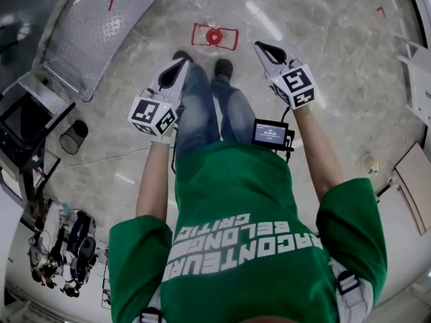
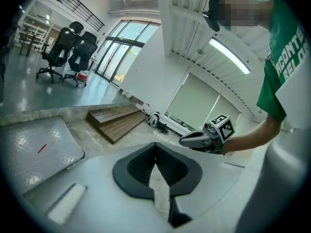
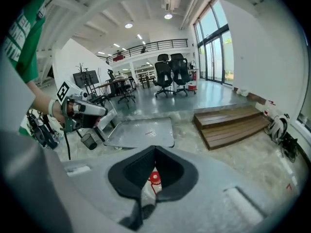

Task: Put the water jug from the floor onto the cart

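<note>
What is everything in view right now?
Cart: one, grey flat deck, on the floor ahead and to the person's left.
Floor mark: one, red, just ahead of the shoes.
Bin: one, black, beside the cart.
Steps: one set, brown wood, by the wall.
Chairs: at least two, black, near the windows.
Screen: one, black, at the person's waist.
Jug: none in view.
Shirt: one, green, on the person.
Left gripper: one, white and black, jaws shut, empty.
Right gripper: one, white and black, jaws shut, empty.
</note>
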A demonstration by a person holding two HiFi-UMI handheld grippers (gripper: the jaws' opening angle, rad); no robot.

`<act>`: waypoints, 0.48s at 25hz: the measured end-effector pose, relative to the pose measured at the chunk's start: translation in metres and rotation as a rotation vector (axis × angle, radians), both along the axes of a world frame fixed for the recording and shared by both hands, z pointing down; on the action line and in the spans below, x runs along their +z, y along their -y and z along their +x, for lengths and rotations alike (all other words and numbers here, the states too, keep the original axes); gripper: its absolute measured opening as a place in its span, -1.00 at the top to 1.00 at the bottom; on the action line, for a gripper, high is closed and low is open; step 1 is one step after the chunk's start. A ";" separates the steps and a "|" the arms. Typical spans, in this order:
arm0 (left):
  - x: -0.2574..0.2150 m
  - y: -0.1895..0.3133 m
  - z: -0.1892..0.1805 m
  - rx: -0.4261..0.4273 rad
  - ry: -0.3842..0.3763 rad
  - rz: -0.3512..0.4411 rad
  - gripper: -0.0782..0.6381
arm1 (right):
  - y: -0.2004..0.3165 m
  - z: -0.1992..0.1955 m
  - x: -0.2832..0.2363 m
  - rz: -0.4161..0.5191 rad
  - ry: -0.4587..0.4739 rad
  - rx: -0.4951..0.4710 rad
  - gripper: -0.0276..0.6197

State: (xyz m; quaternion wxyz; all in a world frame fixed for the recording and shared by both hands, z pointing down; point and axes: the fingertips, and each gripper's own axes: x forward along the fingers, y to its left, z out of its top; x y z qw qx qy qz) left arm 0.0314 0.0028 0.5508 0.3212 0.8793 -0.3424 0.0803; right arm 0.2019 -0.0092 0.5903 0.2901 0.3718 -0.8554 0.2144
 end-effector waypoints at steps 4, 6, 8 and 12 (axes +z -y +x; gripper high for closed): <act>0.045 0.009 0.011 0.028 -0.002 -0.036 0.73 | 0.007 0.001 0.039 -0.004 0.032 0.105 0.94; 0.069 0.015 0.010 0.032 0.003 -0.052 0.73 | 0.009 0.000 0.065 -0.027 0.044 0.159 0.93; 0.094 0.019 0.008 0.033 0.011 -0.069 0.73 | 0.007 -0.003 0.093 -0.054 0.044 0.192 0.93; 0.148 0.024 0.008 0.046 0.022 -0.110 0.73 | 0.003 -0.005 0.150 -0.100 0.026 0.212 0.81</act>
